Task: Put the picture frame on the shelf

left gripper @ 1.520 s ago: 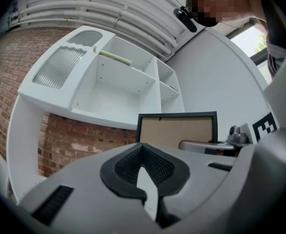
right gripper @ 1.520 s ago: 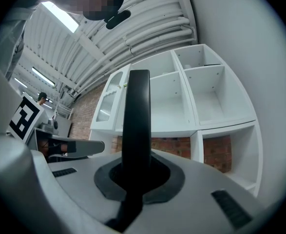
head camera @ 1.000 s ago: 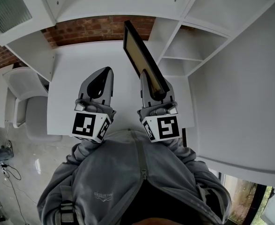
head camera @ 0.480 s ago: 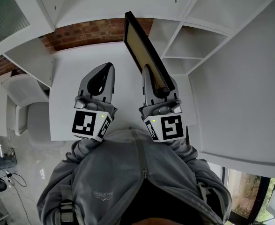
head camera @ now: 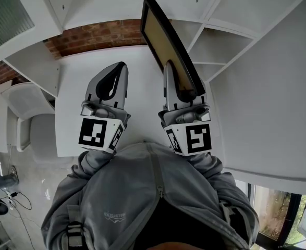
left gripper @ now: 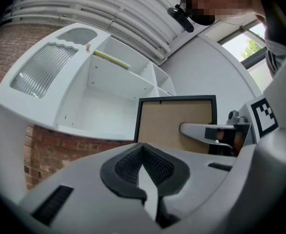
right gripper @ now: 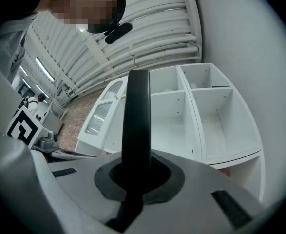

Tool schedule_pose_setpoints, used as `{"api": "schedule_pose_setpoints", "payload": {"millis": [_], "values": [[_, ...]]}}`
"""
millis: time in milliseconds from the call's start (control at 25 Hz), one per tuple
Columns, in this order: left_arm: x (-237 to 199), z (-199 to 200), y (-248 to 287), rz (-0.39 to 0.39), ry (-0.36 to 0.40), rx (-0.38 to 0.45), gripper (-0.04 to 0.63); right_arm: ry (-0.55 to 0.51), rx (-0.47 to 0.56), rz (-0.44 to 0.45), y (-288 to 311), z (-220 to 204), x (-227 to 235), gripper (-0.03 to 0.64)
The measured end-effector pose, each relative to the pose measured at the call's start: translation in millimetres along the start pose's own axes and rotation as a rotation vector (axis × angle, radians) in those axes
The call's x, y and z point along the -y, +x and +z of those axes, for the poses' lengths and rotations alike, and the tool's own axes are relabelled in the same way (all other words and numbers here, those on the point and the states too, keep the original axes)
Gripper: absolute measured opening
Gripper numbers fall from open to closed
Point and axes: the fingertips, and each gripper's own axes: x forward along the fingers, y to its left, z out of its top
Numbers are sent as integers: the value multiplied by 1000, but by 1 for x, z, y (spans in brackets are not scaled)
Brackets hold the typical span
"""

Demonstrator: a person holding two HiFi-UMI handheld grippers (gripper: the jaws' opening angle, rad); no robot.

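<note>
The white shelf (right gripper: pixel 216 126) rises ahead and to the right, and the compartments that show look bare, save a thin yellowish strip (left gripper: pixel 111 60) on one upper board. Below lies the white surface (head camera: pixel 90 72), with nothing on it that I can see. The picture frame (head camera: pixel 166 46) is off that surface, held edge-up in the air and tilted toward the shelf, so pickup looks done; what is left is carrying it to a compartment, setting it down and letting go. The right claw (right gripper: pixel 139 172) is clenched on its lower edge. The left claw (left gripper: pixel 143 152) is closed and empty beside it.
</note>
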Motion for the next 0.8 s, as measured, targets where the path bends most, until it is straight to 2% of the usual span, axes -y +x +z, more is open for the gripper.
{"api": "schedule_pose_setpoints", "payload": {"millis": [560,800], "values": [[-10,22,13,-2,31,51,8,-68,121,-3,27,44,9,32],[-16,28,17,0,39,61,8,-195,135,-23,43,51,8,32]]}}
